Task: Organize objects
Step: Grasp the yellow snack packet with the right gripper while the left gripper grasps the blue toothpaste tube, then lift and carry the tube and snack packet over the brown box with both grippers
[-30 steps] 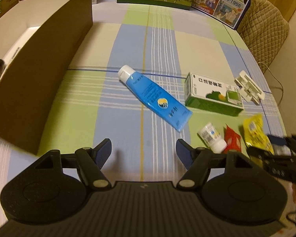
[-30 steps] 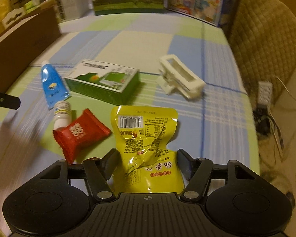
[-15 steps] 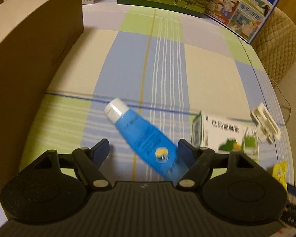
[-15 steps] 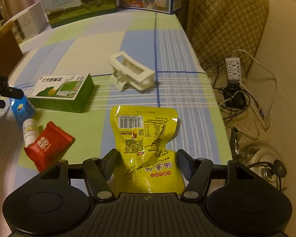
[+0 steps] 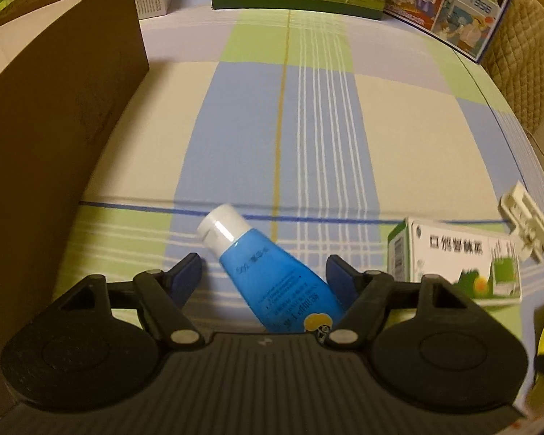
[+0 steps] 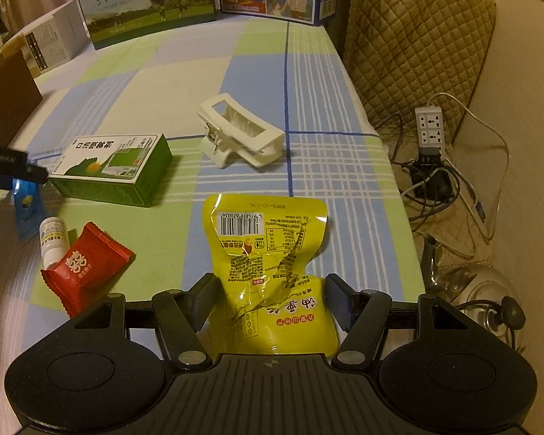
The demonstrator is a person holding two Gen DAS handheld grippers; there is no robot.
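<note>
Presently, the brown cardboard box [image 5: 54, 137] stands open along the left edge of the plaid tablecloth [image 5: 308, 127]; its contents cannot be seen from either view.

Left gripper [image 5: 264, 272]: jaws apart and straddling the blue tube [image 5: 272, 282], which lies flat on the cloth. The right pad sits against or just beside the tube's flank; the left pad stands clear of it with cloth visible between, so no grip is made. The jaws have just been closing slightly with the tube between them. The tube's long axis runs diagonally, white cap pointing up-left toward the box, crimped tail passing under the gripper body toward lower right.

Right gripper [image 6: 272, 295]: jaws about half apart, set either side of the yellow snack pouch [image 6: 268, 272]. The pouch lies flat, long axis along the fingers, barcode end pointing away. Whether the pads press on it cannot be told.

Surroundings: a green medicine carton [image 6: 112, 170] lies just right of the tube, a white clip [image 6: 241, 136] beyond it. A small white bottle [image 6: 52, 241] touches a red sachet [image 6: 87, 268] near the tube's tail. Milk cartons [image 6: 148, 3] stand at the far edge. A power strip [image 6: 429, 128] and cables lie on the floor beside a quilted chair [image 6: 417, 29].
</note>
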